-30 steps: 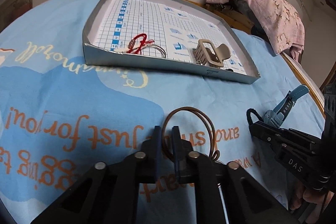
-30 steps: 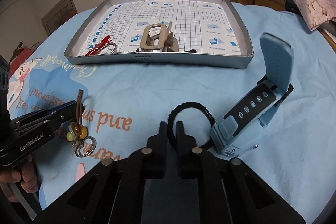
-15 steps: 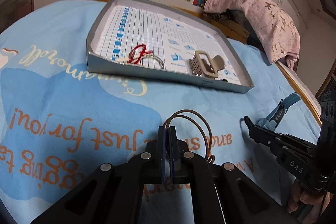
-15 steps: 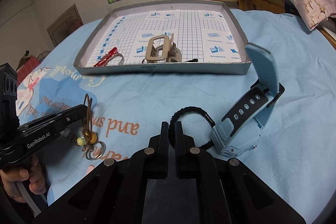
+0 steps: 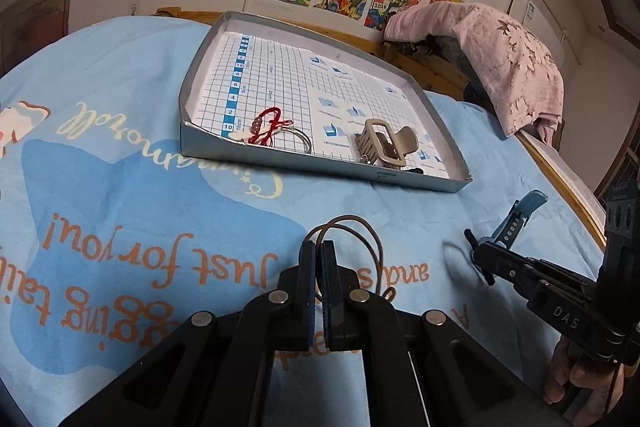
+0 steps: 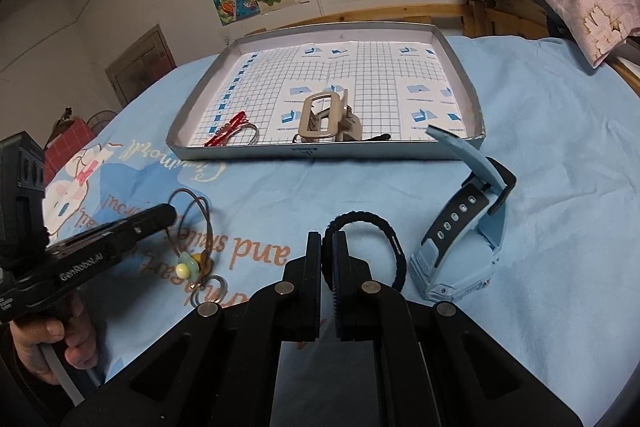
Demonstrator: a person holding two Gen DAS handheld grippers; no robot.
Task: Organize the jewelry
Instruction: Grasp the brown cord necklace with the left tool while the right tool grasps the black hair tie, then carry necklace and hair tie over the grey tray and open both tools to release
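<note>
Left gripper [image 5: 317, 259] is clamped on the limp, light brown cord necklace [image 5: 352, 227]; right gripper [image 6: 327, 247] pinches the soft black braided hair tie [image 6: 372, 227], both near the tray [image 6: 320, 151].

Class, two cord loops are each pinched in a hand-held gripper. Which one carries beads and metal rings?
The thin brown cord in the left hand-held gripper: beads and rings hang from it. The black braided band in the right hand-held gripper is plain.

The room light was dim and soft; shadows were weak. Fisheye bent the edges, and corners were dark.
</note>
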